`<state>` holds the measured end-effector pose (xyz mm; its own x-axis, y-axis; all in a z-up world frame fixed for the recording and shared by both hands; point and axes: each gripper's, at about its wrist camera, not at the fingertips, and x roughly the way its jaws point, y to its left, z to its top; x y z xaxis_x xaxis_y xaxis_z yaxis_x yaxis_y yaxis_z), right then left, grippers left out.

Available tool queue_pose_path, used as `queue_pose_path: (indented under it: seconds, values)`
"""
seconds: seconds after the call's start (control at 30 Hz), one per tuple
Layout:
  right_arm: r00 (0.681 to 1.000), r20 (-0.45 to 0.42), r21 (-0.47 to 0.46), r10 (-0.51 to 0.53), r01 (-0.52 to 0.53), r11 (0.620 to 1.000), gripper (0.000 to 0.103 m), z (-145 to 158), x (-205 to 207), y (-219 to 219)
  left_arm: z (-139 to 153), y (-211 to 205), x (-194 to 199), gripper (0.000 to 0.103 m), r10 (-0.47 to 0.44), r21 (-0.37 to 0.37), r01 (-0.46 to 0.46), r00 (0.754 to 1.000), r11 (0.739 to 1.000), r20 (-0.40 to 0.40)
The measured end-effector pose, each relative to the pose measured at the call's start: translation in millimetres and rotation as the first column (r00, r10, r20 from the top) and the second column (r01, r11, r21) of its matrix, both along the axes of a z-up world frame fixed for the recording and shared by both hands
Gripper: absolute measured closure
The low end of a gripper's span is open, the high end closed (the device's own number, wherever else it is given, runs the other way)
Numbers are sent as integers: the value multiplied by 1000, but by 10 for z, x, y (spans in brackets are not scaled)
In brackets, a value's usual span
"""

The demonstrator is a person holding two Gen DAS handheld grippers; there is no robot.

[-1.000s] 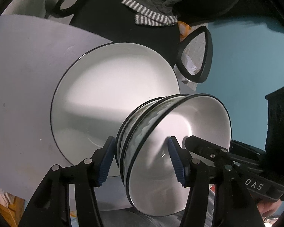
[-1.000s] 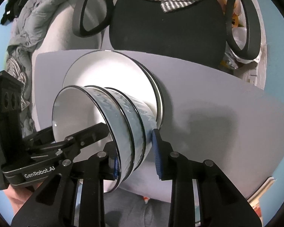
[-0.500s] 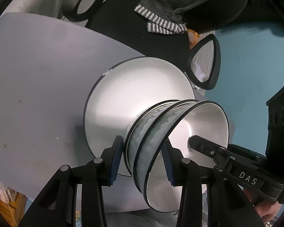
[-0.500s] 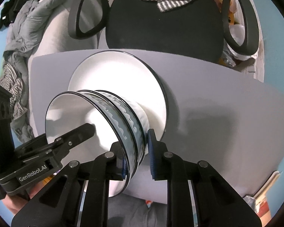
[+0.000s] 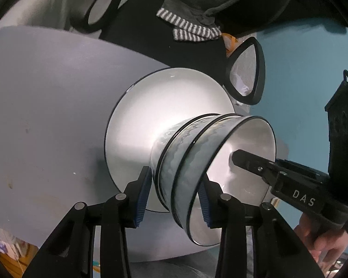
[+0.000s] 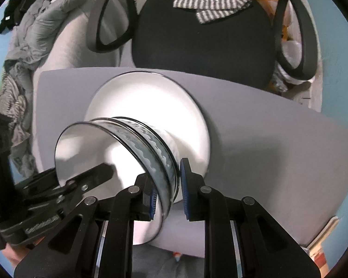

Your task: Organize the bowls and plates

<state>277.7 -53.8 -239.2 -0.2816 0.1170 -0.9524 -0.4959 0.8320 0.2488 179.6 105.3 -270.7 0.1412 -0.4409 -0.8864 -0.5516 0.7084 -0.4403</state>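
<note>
Two pairs of jaws share one stack of nested bowls, from opposite sides of its rim. The left gripper is closing its jaws across the stacked walls, one pad outside against the lowest bowl and the other inside the top bowl. The right gripper has its jaws narrow and pinched on the walls of the bowls, one pad on each side.

The stack's base meets the middle of a white, dark-rimmed plate; whether it rests there or hangs just above, I cannot tell. A wide ring of bare plate shows all round the stack. The plate lies on a grey surface, its far rim close to the far edge. Much bare surface lies open to either side. Beyond that edge stands a black chair, a striped cloth draped over it.
</note>
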Motion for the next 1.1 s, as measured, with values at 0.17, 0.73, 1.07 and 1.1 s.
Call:
queue_pose_path:
  seconds: [0.17, 0.73, 1.07, 1.1]
  values:
    - [999, 44, 14, 11, -12, 1000, 78, 97, 2, -48, 142, 62, -13, 63, 8, 91, -8, 1000, 996, 5]
    - [936, 352, 5, 26, -29, 1000, 42, 948, -203, -487, 1047, -151, -499, 29, -33, 382, -14, 993, 924, 116]
    - [869, 495, 46, 13, -42, 998, 32, 1552, -530, -728, 1695, -428, -855, 21, 9, 428, -118, 969, 896, 247]
    - [866, 500, 50, 10, -41, 998, 32, 1578, -545, -733, 1763, -469, -879, 19, 9, 430, -127, 964, 894, 265]
